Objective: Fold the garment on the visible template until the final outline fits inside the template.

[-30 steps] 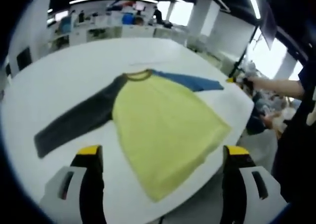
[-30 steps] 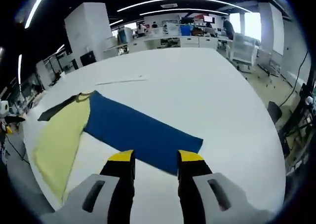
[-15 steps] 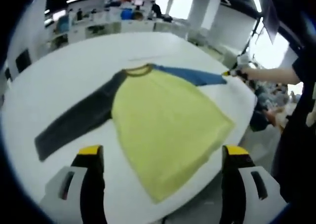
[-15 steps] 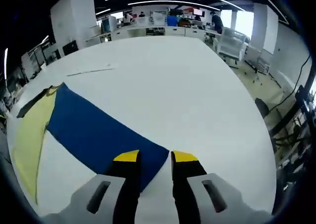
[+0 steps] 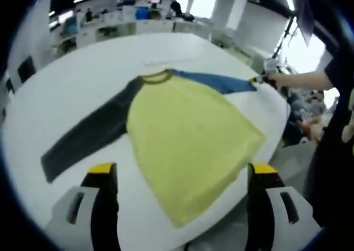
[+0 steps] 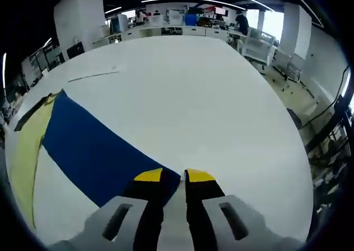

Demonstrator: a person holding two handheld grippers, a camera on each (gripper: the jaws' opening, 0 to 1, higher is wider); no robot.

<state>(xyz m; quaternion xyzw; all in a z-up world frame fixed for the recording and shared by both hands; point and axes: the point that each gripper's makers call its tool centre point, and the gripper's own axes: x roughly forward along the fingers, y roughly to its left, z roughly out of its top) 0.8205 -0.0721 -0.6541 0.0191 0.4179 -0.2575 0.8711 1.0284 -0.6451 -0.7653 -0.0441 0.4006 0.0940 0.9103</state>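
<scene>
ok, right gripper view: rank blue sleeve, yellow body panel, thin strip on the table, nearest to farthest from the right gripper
1. blue sleeve, cuff at the right gripper, between its jaws.
2. yellow body panel, far left, beyond the sleeve.
3. thin strip, upper left, out on the white table.

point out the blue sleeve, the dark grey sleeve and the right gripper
blue sleeve [image 6: 97, 154], right gripper view, middle of the sleeve
dark grey sleeve [image 5: 88, 137], left gripper view, mid-length of the sleeve
right gripper [image 6: 173, 177], right gripper view, between its yellow fingertips
</scene>
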